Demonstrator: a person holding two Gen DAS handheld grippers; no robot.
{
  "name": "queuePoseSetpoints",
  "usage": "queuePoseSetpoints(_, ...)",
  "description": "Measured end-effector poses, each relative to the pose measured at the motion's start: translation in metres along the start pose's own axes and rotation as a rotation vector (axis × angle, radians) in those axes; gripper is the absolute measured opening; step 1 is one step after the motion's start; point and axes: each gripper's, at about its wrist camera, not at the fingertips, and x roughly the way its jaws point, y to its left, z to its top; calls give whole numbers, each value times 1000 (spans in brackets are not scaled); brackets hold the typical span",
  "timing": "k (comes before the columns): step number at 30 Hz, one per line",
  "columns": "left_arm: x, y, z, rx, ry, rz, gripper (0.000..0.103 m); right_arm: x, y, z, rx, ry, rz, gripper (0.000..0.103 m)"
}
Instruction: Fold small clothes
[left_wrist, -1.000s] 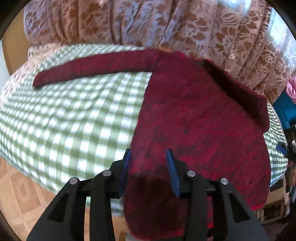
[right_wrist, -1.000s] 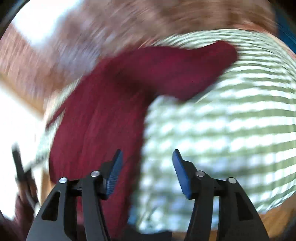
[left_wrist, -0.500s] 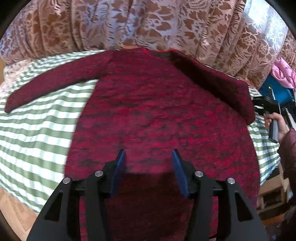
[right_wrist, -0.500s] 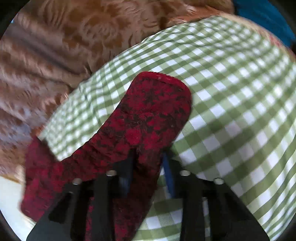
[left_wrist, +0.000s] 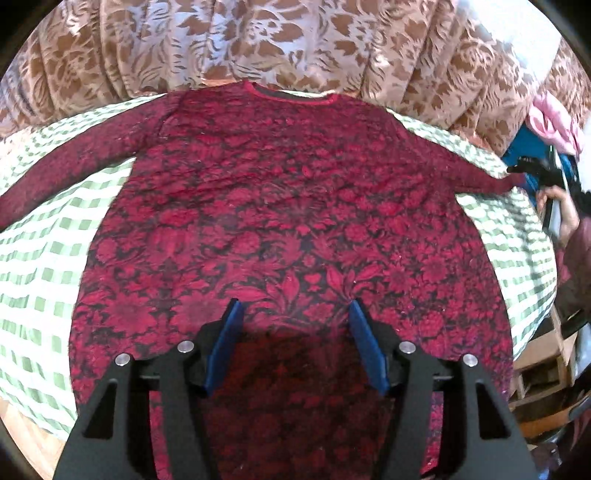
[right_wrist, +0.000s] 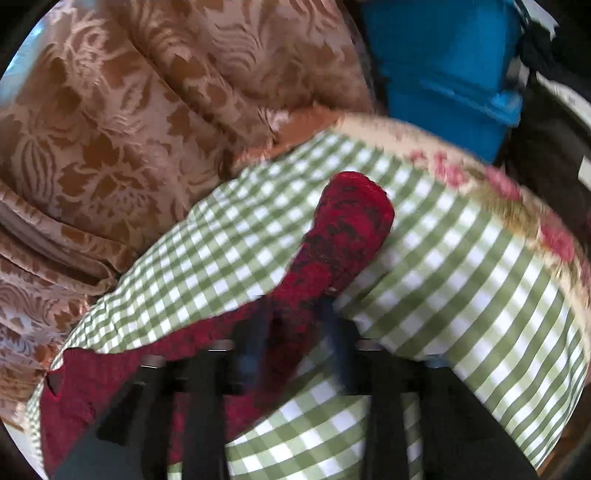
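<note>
Left gripper (left_wrist: 295, 343) hung spread and opening over the hem, empty. The top (left_wrist: 288, 206) lay flat on the checked cloth (left_wrist: 48, 266), ready for folding. Right gripper (right_wrist: 295, 332) was opening astride the sleeve (right_wrist: 343, 229), apparently laying it straight. Curtain (left_wrist: 258, 40) behind.

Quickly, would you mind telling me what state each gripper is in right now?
Left gripper: opening, holding nothing, over the red sweater.
Right gripper: opening, sleeve between its jaws, seemingly released.

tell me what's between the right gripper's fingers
The red top's sleeve runs between the opening right gripper in the right wrist view, over the checked cloth.
</note>
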Motion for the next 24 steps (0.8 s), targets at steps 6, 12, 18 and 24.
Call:
queuePoseSetpoints(6, -37, 39, -3, -63, -87, 74, 64, -38, 4, -62, -71, 68, 188, 85)
queuePoseSetpoints(12, -50, 103, -21, -184, -111, 218, 69, -84, 47, -193, -309, 361, 486, 85)
queuePoseSetpoints(18, -35, 119, -49, -224, -55, 217, 62, -108, 101, -314, -570, 581, 534, 48)
queuePoseSetpoints(24, -32, 99, -57, -181, -24, 154, 37, -143, 122, -304, -753, 476, 445, 15)
